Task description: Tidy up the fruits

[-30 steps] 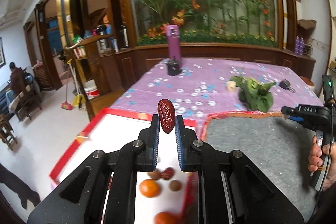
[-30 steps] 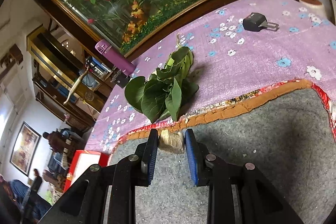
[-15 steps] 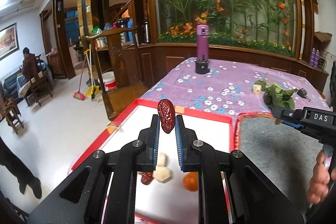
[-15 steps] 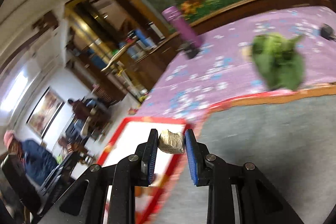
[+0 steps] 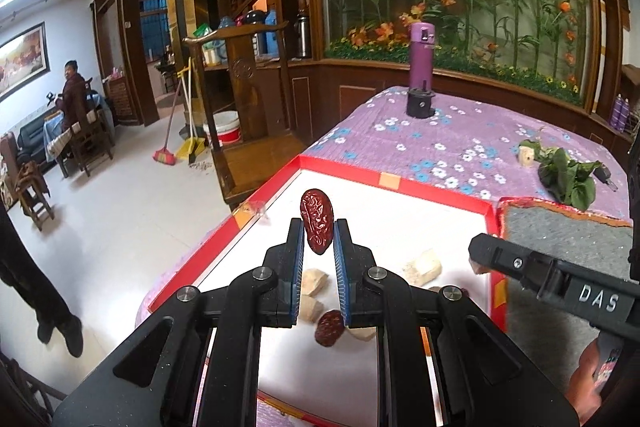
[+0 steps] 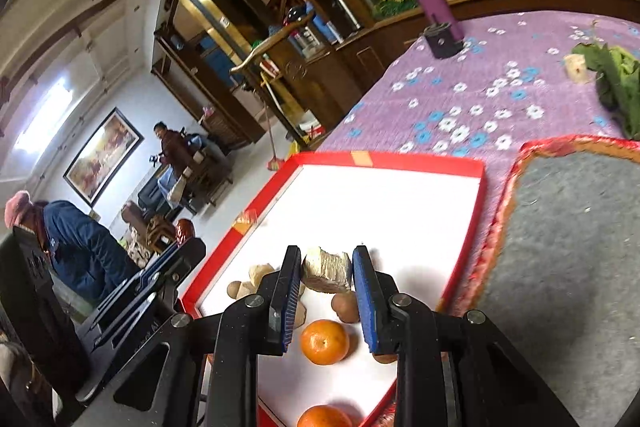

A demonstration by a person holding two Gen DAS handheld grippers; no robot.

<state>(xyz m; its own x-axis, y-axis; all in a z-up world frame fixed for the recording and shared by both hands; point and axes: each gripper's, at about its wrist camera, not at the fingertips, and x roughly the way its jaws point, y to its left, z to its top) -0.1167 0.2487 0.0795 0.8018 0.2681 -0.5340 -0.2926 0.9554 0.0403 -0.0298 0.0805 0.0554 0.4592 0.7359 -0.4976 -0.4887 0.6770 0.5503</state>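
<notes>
Both tongs have swung over the red-rimmed tray (image 6: pixel 478 187) in the last second. The right tongs (image 6: pixel 326 297), which a second ago hung above the grey mat (image 6: pixel 568 247) near the greens (image 6: pixel 618 83), now sit over the tray's white floor, clamped on a pale chunk (image 6: pixel 326 271). The left tongs (image 5: pixel 318 259) have drifted along the tray, pinched tight on a red date (image 5: pixel 317 227) that stands upright between the pads, clear of the floor. Below them in the left view lie pale chunks (image 5: pixel 422 267) and another date (image 5: pixel 330 323); the right view shows an orange (image 6: pixel 324 341) and brown nuts (image 6: pixel 346 307) under the chunk. My reading: both fruits have arrived over the tray, so what remains is lowering each beside its own kind and letting go, and neither has been set down yet
</notes>
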